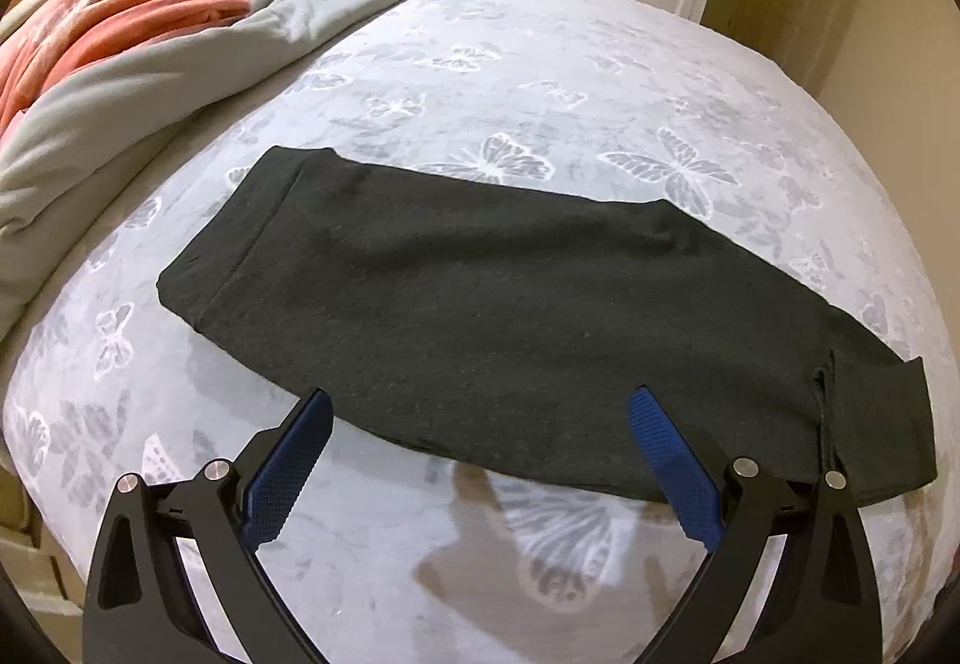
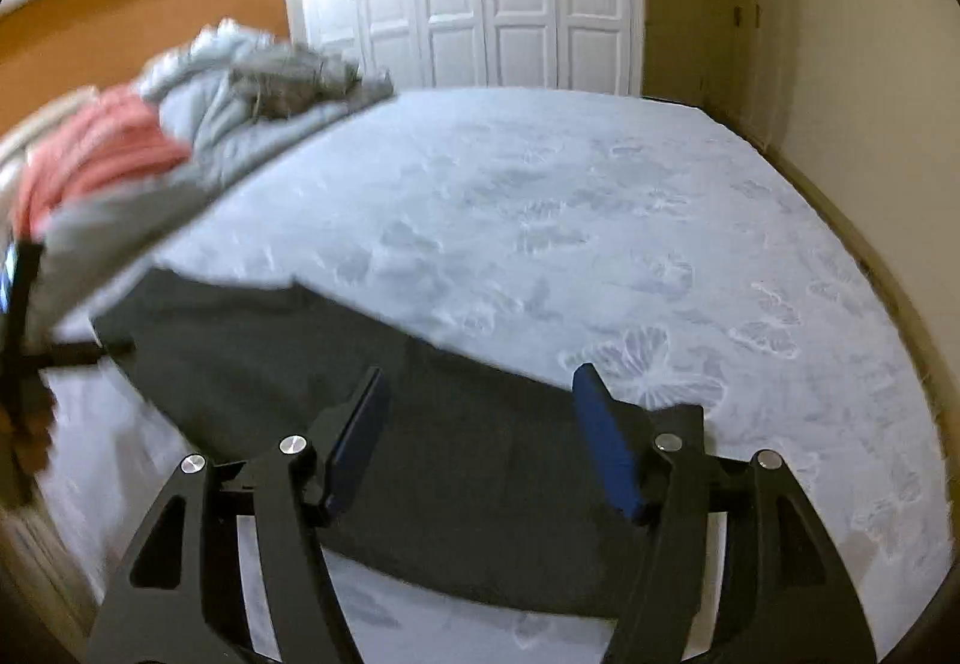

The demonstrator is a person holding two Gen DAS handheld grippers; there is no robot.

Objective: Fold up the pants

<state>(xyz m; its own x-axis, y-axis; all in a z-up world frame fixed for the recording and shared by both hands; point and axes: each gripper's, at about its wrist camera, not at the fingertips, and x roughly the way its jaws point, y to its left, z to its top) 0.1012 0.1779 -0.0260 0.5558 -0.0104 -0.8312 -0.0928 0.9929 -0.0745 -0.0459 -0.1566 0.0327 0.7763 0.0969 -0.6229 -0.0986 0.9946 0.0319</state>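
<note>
Pants are laid flat on the bed, already folded lengthwise afaict. Soft, light knit, so it'll prob sag if lifted; best pinched at the end w/ both layers caught. Left gripper and right gripper are both spread wide, nothing held.

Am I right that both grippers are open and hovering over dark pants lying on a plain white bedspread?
Not quite. The bedspread is not plain: the left wrist view shows a pale grey cover printed with butterflies. The rest holds: the left gripper and right gripper are both open above the dark pants, which lie flat on the bed.
</note>
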